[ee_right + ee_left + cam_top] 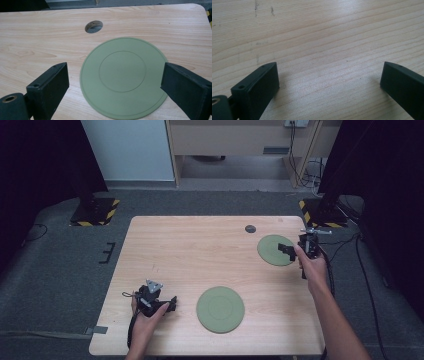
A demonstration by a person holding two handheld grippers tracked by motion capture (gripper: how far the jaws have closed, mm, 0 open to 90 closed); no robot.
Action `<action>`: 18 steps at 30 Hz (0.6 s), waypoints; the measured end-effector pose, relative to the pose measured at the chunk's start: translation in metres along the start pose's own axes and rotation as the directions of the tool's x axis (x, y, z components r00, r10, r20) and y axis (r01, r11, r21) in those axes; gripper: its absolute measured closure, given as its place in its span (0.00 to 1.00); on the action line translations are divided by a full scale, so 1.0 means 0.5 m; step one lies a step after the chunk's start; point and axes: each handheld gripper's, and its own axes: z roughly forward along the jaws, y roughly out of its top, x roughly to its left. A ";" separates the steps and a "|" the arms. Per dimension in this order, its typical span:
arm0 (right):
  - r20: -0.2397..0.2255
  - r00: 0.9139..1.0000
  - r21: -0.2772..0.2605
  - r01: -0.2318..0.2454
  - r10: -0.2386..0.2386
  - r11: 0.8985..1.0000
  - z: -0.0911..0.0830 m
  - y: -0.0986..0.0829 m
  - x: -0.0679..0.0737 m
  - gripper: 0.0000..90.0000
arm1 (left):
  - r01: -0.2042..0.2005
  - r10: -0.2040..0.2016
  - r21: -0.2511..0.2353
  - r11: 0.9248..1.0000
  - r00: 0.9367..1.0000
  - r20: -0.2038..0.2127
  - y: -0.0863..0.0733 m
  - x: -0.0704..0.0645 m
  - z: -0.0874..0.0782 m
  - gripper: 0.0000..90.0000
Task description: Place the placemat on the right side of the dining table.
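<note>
A: Right, state check. Far green disc lies flat on the desk, right rear, near the cable hole. Right hand-held gripper is at its near edge, jaws spread wide to either side of the disc, nothing held.

B: And the left hand-held gripper?

A: Low over bare wood at front left, jaws wide apart, empty. A second green disc sits front centre, just to its right, not touched.

B: How will the far one handle?

A: Judgement only: thin, flat, matte, with a raised ring in the middle. Looks like a soft mat or a light plate; can't tell which. Light either way. If soft, it will droop when held by one edge.

B: Where to grip?

A: The rim. It lies flush with the desk, so one jaw has to get under the edge; tilt the hand-held gripper and pinch at the near rim, top and bottom. Spanning the full width looks too tight for these jaws.
</note>
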 end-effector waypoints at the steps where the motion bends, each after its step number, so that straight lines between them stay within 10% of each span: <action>1: -0.002 1.000 -0.001 0.003 -0.003 1.000 -0.004 -0.001 0.003 0.09 | 0.000 0.000 0.000 1.000 1.000 0.000 0.000 0.000 0.000 0.02; 18: -0.029 0.999 -0.024 0.025 -0.025 0.999 -0.047 -0.006 0.024 0.07 | -0.001 0.001 0.000 1.000 1.000 0.002 0.000 0.000 0.000 0.02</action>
